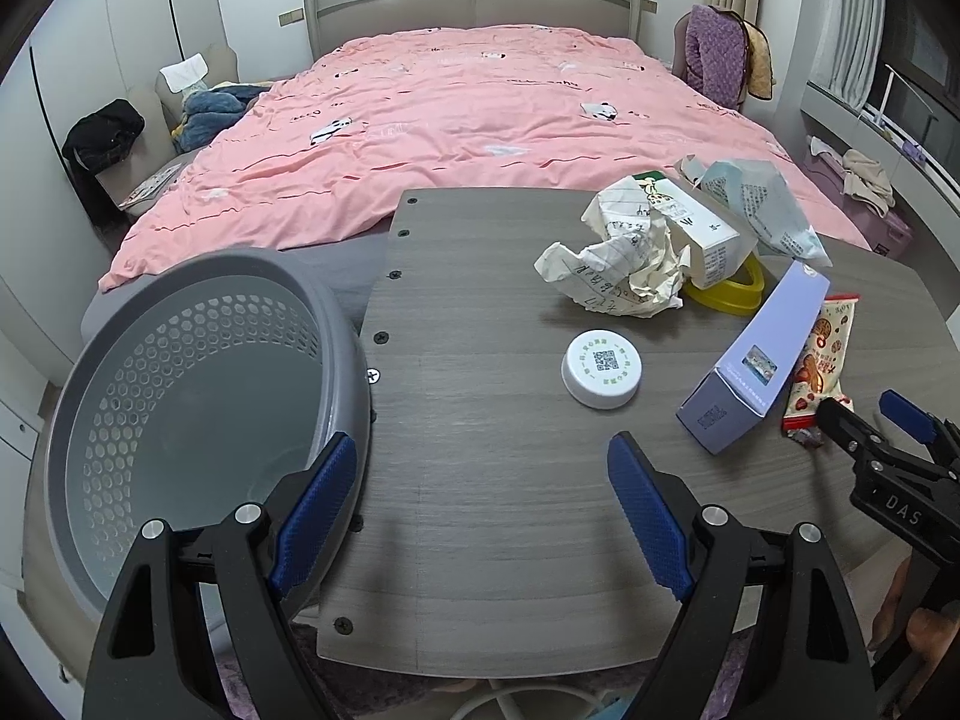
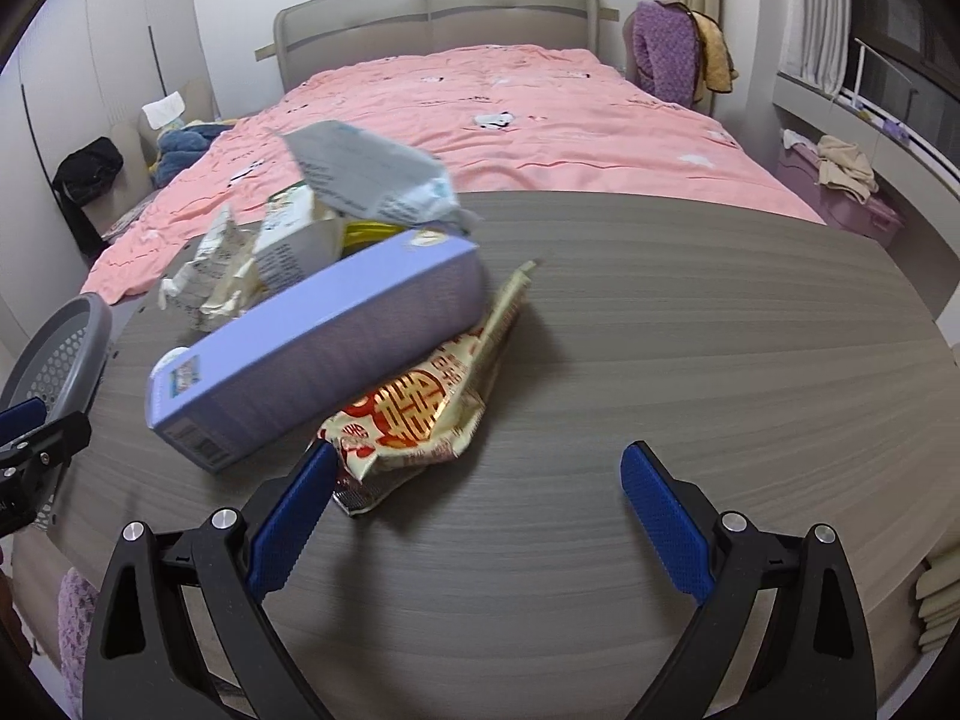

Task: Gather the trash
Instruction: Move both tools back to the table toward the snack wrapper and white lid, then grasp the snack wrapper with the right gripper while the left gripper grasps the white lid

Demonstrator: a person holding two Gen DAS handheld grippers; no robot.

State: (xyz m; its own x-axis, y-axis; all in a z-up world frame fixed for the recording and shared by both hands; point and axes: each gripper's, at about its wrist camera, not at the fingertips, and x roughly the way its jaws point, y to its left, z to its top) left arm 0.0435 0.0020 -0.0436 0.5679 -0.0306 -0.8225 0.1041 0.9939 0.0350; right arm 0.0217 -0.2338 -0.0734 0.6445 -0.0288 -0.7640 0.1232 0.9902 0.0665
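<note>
Reaching for the snack wrapper with the right gripper, we keep its fingers spread wide and empty; the left blue pad sits just beside the wrapper's near crimped end. The purple box lies partly over the wrapper's far side, so we should slide right a little to centre the near end between the pads, then pinch low and drag it clear. Whether the pad already touches the foil, we cannot quite tell. Our left gripper hangs released, holding nothing, near the grey basket at the table's left edge, where the trash belongs.
</note>
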